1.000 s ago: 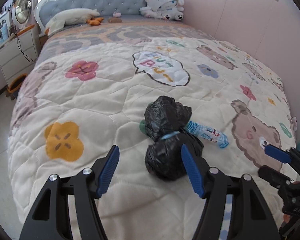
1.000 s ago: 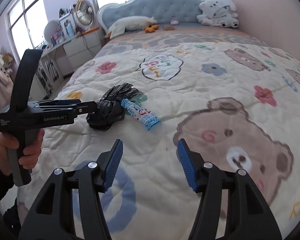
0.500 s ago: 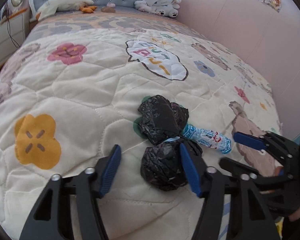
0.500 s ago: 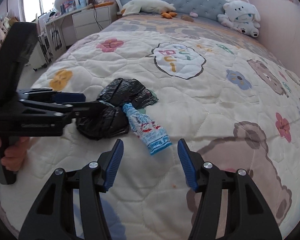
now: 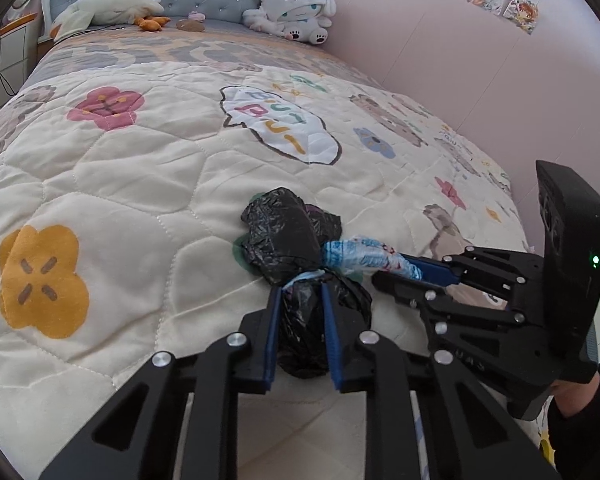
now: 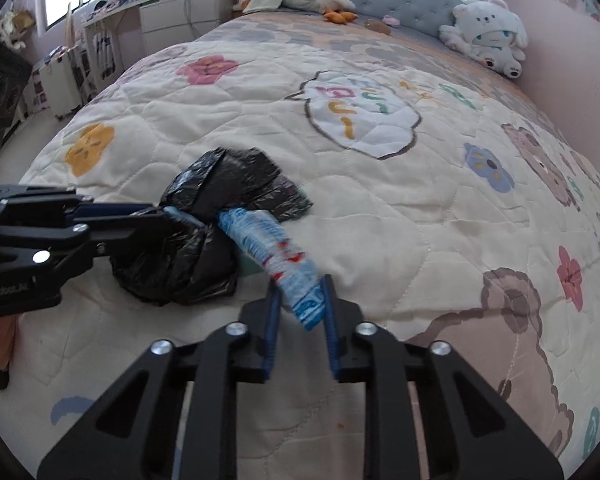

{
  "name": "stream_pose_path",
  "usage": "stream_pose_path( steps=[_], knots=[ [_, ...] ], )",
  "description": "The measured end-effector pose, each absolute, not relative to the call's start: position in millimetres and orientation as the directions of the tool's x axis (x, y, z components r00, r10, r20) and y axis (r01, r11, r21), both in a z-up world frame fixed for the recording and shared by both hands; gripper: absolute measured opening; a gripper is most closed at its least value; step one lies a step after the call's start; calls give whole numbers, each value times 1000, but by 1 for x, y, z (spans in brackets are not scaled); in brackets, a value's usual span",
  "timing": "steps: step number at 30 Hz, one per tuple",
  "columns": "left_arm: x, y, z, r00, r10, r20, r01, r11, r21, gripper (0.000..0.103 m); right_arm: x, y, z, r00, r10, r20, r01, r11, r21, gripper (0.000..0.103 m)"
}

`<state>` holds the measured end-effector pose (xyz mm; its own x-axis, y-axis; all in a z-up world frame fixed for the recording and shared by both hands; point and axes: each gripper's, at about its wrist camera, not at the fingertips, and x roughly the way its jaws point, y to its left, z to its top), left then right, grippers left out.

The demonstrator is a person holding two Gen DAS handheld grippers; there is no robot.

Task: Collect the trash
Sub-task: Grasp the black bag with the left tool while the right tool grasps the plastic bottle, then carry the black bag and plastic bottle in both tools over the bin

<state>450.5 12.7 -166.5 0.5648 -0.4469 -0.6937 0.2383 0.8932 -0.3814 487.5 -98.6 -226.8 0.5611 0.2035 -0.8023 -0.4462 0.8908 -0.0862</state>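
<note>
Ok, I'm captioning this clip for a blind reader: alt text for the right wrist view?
The right gripper is closing its blue pads on the end of a crumpled blue-and-white wrapper lying on a cartoon-print quilt. From the left, the left gripper pinches the black trash bag beside the wrapper.

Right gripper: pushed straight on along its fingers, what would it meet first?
The right gripper, jaws closing on the blue-and-white wrapper, would likely drive along that wrapper into the black trash bag; depth is unclear.
</note>
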Motion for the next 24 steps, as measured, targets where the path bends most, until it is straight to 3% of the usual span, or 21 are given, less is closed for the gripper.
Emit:
stream_pose_path(
  steps=[3,24],
  knots=[
    [447,13,-163,580,-449,-680,247,892,-378,17,488,-104,-223,587,193,-786,-408,910,-81,7],
    [386,26,-84,681,-415,-603,270,908,-320,15,405,-145,-147,677,207,-706,-322,946,-32,6]
  ],
)
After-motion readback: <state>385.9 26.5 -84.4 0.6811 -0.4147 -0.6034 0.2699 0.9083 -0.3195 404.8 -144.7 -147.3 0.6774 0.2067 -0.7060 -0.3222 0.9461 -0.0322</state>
